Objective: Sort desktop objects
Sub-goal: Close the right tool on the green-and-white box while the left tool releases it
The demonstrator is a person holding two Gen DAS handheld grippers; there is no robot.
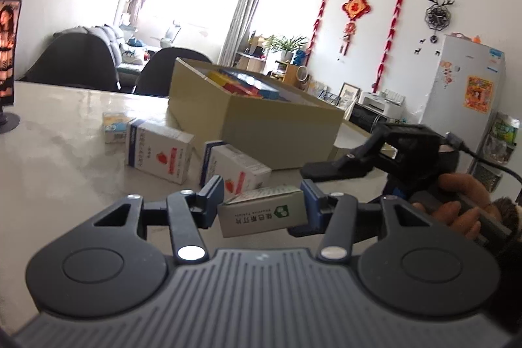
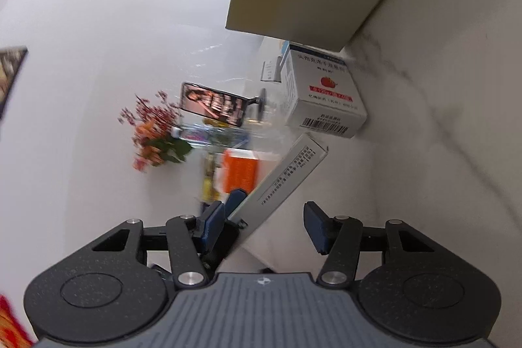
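My left gripper [image 1: 262, 204] is shut on a small white and green medicine box [image 1: 261, 212], held just above the table between its blue pads. Beyond it lie two white boxes with strawberry prints [image 1: 160, 152] [image 1: 235, 168], in front of a large cardboard box [image 1: 280, 132] with colourful items inside. A hand holds my right gripper [image 1: 323, 168] to the right, rolled onto its side. In the right wrist view, the right gripper [image 2: 264, 224] stands open. The held medicine box [image 2: 287, 175] slants close to its left finger, clear of the right one. A strawberry box [image 2: 323, 93] lies beyond.
A small yellow and blue box [image 1: 114, 128] lies at the far left of the group. A phone on a stand [image 1: 6, 54] stands at the table's left edge, with flowers [image 2: 153, 132] and an orange box [image 2: 239, 172] nearby. Dark chairs [image 1: 78, 61] stand behind the table.
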